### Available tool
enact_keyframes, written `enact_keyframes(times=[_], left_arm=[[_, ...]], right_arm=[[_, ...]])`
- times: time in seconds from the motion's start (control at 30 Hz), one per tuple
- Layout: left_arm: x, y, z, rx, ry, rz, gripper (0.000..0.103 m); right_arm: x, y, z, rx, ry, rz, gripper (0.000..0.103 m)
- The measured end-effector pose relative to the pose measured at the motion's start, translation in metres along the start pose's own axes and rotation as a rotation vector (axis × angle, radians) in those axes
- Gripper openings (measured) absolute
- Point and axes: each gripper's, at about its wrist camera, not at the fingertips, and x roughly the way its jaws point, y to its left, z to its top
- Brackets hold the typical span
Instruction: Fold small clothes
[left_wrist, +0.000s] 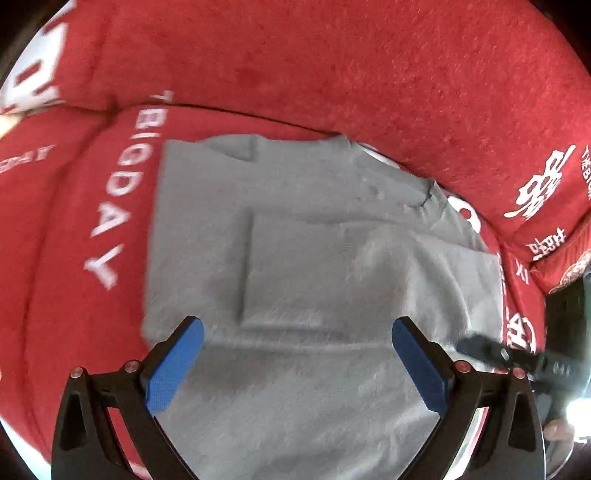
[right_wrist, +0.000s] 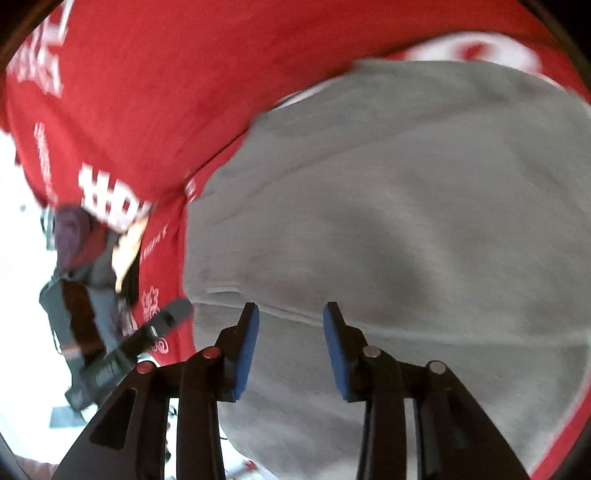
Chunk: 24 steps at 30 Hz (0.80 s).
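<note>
A small grey garment (left_wrist: 314, 258) lies spread flat on a red cloth, its neck opening toward the upper right and a folded layer across its middle. My left gripper (left_wrist: 297, 326) hovers above its lower part, blue pads wide apart, nothing between them. At the right edge of the left wrist view the other black gripper (left_wrist: 509, 356) shows, blurred. In the right wrist view the same grey garment (right_wrist: 388, 221) fills the right side. My right gripper (right_wrist: 290, 314) stands over a fold line of it, jaws partly apart, and no fabric is pinched between the pads.
The red cloth (left_wrist: 258, 66) with white lettering covers the whole surface and rises at the back. A dark bag and dark clutter (right_wrist: 81, 295) sit on a pale floor beyond the cloth's left edge in the right wrist view. A black object (left_wrist: 565, 306) lies at the right.
</note>
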Motion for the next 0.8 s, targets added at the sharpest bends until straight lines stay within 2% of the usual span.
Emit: enact_keyframes(times=[0.1, 0.17, 0.23, 0.27, 0.3, 0.4, 0.53, 0.57, 0.6, 0.63, 0.77, 0.8], left_arm=[[0.020, 0.007, 0.010, -0.012, 0.040, -0.001, 0.100], [0.023, 0.010, 0.010, -0.031, 0.055, -0.013, 0.090], [0.021, 0.008, 0.009, -0.021, 0.056, -0.018, 0.088], [0.022, 0.007, 0.008, -0.014, 0.060, -0.024, 0.074], [0.023, 0.006, 0.007, -0.004, 0.076, -0.030, 0.067], [0.026, 0.001, 0.005, 0.029, 0.101, -0.009, 0.067], [0.028, 0.002, 0.005, 0.022, 0.106, -0.007, 0.067], [0.027, 0.002, 0.006, 0.017, 0.093, -0.006, 0.050], [0.026, 0.002, 0.006, 0.021, 0.081, -0.004, 0.017], [0.026, 0.002, 0.007, 0.021, 0.086, -0.009, 0.014], [0.012, 0.002, 0.005, 0.022, 0.025, -0.013, 0.014], [0.008, 0.001, 0.005, 0.029, 0.016, -0.012, 0.014]], right_arm=[[-0.027, -0.040, -0.010, 0.116, -0.052, 0.004, 0.040], [-0.040, -0.058, -0.017, 0.168, -0.082, 0.014, 0.040], [-0.052, -0.078, -0.023, 0.221, -0.113, 0.030, 0.040], [-0.055, -0.084, -0.025, 0.238, -0.120, 0.033, 0.040], [-0.058, -0.094, -0.026, 0.268, -0.129, 0.039, 0.040], [-0.062, -0.112, -0.030, 0.347, -0.157, 0.069, 0.040], [-0.066, -0.126, -0.027, 0.421, -0.199, 0.114, 0.041], [-0.065, -0.130, -0.026, 0.439, -0.207, 0.127, 0.042], [-0.065, -0.132, -0.024, 0.451, -0.212, 0.135, 0.043], [-0.065, -0.135, -0.022, 0.468, -0.221, 0.144, 0.043], [-0.071, -0.144, -0.014, 0.533, -0.287, 0.169, 0.042], [-0.076, -0.145, -0.012, 0.533, -0.307, 0.160, 0.027]])
